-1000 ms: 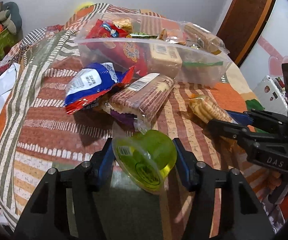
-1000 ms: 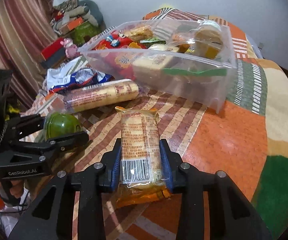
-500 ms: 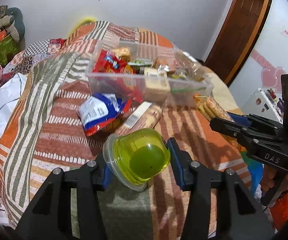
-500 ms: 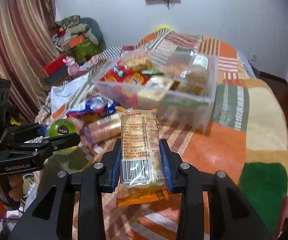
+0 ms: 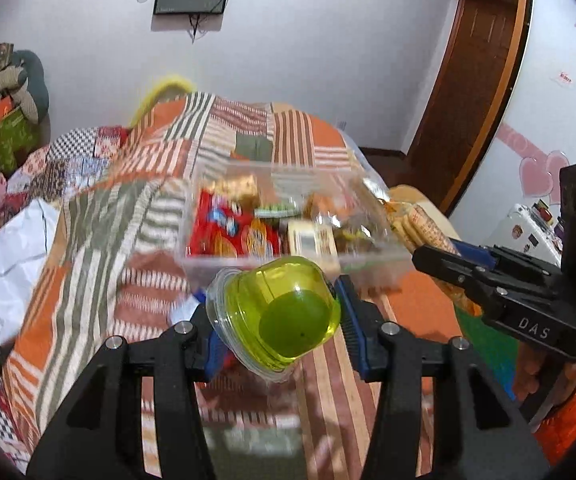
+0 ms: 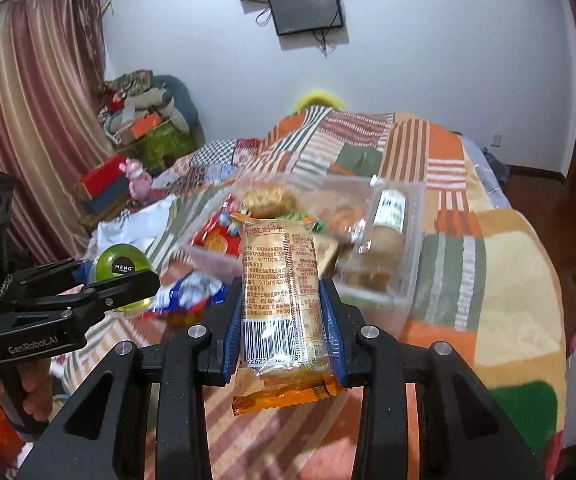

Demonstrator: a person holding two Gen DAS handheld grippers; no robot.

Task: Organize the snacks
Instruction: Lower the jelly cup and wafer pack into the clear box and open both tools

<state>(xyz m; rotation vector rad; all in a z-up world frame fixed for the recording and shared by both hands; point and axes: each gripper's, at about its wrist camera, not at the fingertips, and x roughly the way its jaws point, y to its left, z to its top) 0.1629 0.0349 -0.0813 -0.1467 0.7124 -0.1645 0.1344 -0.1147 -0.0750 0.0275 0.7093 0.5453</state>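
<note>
My left gripper (image 5: 276,320) jaws clamp the green jelly cup (image 5: 278,314), right gripper (image 6: 282,312) jaws the biscuit pack (image 6: 282,280), both above the bed; I'd lower each squarely into the clear bin (image 5: 371,254).

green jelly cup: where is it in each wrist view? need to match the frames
Left wrist: green jelly cup low centre, between the left gripper's jaws.
Right wrist: same cup at left edge, mid-height, in that gripper seen side-on.
Shared landmark: clear snack bin on the patchwork blanket.
</note>
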